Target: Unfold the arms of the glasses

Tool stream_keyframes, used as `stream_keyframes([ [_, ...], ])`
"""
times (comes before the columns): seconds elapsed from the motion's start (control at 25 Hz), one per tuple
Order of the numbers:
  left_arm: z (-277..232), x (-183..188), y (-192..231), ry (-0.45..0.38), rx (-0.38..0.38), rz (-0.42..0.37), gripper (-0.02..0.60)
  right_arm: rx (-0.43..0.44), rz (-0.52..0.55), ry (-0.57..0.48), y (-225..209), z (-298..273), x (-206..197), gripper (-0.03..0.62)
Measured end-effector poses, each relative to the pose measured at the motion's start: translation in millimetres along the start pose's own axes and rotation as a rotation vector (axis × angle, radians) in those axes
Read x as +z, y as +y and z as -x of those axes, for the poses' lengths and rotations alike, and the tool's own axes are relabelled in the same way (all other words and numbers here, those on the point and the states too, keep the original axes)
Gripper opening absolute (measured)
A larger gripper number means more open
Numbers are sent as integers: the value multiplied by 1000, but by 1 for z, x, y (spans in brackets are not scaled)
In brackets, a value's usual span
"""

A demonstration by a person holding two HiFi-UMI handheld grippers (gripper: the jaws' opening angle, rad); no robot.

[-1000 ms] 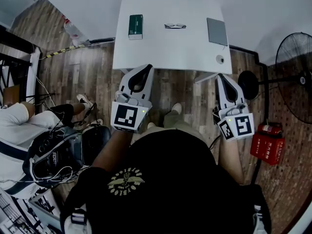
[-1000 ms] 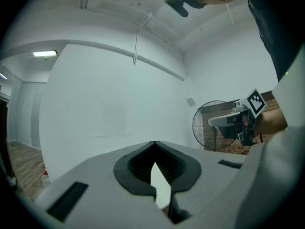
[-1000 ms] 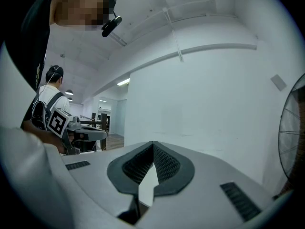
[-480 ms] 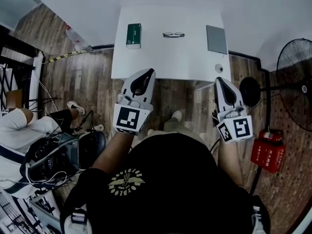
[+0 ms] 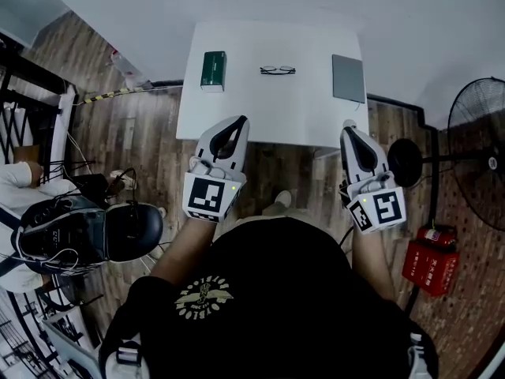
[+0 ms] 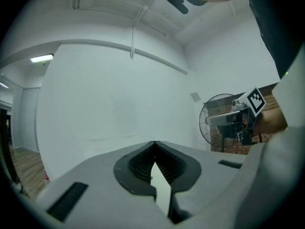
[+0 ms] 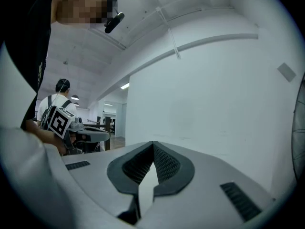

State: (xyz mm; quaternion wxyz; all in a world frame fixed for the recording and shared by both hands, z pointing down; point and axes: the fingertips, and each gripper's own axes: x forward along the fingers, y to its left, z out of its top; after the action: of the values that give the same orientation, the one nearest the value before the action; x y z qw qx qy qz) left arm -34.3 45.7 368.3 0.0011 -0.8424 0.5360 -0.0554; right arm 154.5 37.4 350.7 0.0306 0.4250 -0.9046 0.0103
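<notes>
Black-framed glasses (image 5: 278, 70) lie folded on the white table (image 5: 260, 113), near the middle of its far half. My left gripper (image 5: 241, 120) is held level just short of the table's near edge, shut and empty; in the left gripper view its tips (image 6: 154, 142) meet against a bare white wall. My right gripper (image 5: 346, 124) reaches the near right edge of the table, also shut with nothing between its jaws, as the right gripper view (image 7: 153, 142) shows. Both grippers are well short of the glasses.
A green box (image 5: 213, 70) lies left of the glasses and a grey flat case (image 5: 348, 78) right of them. A standing fan (image 5: 477, 144) and a red box (image 5: 431, 261) are at the right. A black backpack (image 5: 79, 231) sits on the wooden floor at the left.
Both grippers have moved forward toward the table, still shut. The table's near edge now meets their tips, and the person and backpack at the left have slid back in the view.
</notes>
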Motion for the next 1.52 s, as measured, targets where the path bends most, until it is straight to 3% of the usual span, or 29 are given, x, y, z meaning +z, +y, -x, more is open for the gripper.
stream_keyframes([
  [0.68, -29, 15, 6, 28, 236, -75, 6, 155, -51, -66, -69, -28, 7, 0],
  [0.96, -40, 19, 2, 55, 243, -89, 6, 162, -44, -82, -82, -33, 4, 0],
  [1.52, -79, 16, -4, 28, 143, -71, 7, 89, -20, -56, -99, -38, 0, 0],
])
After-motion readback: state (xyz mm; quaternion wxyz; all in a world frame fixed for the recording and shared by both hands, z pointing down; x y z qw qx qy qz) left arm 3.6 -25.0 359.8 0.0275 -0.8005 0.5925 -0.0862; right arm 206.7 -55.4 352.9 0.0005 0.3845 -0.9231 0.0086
